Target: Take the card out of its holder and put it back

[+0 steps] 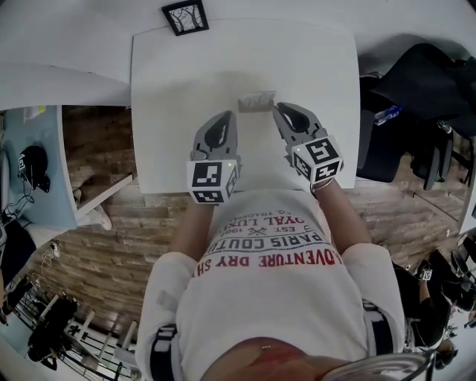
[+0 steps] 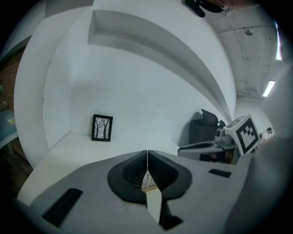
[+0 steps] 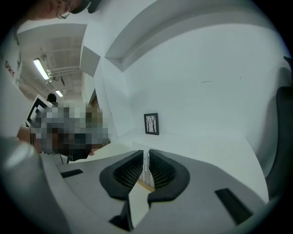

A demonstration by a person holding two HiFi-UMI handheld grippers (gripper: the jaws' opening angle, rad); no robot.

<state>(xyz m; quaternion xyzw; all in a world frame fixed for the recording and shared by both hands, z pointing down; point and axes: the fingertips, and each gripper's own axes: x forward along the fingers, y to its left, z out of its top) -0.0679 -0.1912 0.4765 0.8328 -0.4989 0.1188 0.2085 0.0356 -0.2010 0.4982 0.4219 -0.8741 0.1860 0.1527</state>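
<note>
The card holder (image 1: 256,100) is a small pale block on the white table (image 1: 171,111), just beyond and between both gripper tips. My left gripper (image 1: 227,117) is at its left end and my right gripper (image 1: 281,110) at its right end; I cannot tell if either touches it. In the left gripper view the left gripper (image 2: 147,157) has its jaws meeting in a line, with a striped card on a tan edge (image 2: 147,180) showing below the pads. The right gripper (image 3: 147,157) is shut too, and the striped card (image 3: 146,176) shows low between its pads.
A small black picture frame (image 1: 185,16) stands at the table's far edge. A black chair with dark things on it (image 1: 416,82) is off the table's right side, and a pale blue desk (image 1: 37,164) off its left. The floor is wood.
</note>
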